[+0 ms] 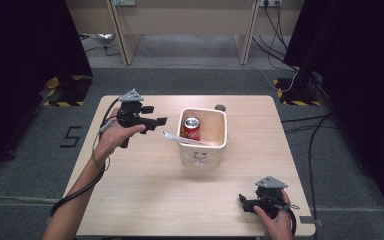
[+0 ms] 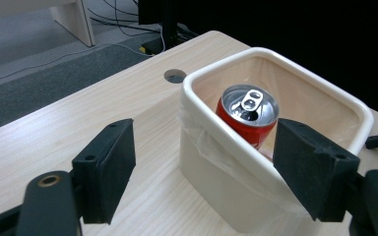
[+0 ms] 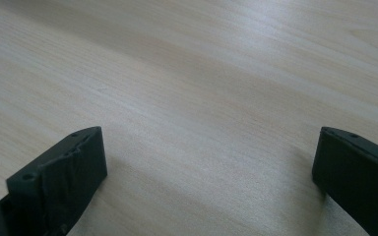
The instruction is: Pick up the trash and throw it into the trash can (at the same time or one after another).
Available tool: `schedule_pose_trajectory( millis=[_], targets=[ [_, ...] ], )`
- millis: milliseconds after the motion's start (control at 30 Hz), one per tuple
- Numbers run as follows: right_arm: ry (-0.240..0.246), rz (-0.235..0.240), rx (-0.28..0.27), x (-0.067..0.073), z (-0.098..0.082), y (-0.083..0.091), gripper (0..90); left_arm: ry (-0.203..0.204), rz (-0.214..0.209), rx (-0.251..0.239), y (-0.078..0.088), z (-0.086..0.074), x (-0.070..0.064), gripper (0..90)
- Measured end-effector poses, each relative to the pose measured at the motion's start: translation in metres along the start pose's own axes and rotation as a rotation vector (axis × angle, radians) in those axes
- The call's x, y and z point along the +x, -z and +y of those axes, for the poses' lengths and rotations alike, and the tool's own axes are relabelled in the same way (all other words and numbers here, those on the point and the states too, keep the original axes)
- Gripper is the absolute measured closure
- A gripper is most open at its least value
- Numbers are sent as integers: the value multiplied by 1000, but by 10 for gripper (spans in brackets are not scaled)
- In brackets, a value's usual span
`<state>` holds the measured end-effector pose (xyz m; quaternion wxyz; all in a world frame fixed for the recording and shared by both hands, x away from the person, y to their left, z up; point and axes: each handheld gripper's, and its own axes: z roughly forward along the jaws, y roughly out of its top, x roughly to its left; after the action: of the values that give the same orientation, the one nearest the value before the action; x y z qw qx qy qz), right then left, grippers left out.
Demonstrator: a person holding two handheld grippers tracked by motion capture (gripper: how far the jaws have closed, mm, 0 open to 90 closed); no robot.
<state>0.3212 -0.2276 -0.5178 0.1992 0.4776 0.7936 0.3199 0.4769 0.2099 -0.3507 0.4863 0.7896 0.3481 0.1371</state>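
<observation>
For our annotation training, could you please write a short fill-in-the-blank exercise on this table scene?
1. The red can stands inside the white ____.
2. The left gripper's jaws are ____, with nothing between them.
3. The right gripper rests on the wooden ____.
Missing words: bin; open; table.

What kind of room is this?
Probably a lab or test room: a wooden table stands alone between black curtains, cables trail over the grey floor, and striped tape marks the stands.

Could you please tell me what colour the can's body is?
Red, on the silver-topped drinks can; clearest in the left gripper view.
</observation>
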Motion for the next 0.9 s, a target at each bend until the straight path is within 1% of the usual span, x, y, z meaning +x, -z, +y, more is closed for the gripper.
schedule_pose_trajectory(
  millis=[67, 467, 700, 800, 900],
  targets=[
    [0, 0, 0, 0, 0, 0, 3, 6, -2, -4, 2, -5, 1, 240],
    [1, 0, 0, 0, 0, 0, 3, 40, 19, -16, 10, -30, 7, 243],
    [1, 0, 0, 0, 0, 0, 3, 41, 38, -16, 17, -43, 9, 244],
    [1, -1, 0, 0, 0, 0, 3, 38, 51, -18, 20, -48, 7, 244],
    [1, 0, 1, 0, 0, 0, 3, 35, 52, -17, 22, -53, 5, 244]
  ],
)
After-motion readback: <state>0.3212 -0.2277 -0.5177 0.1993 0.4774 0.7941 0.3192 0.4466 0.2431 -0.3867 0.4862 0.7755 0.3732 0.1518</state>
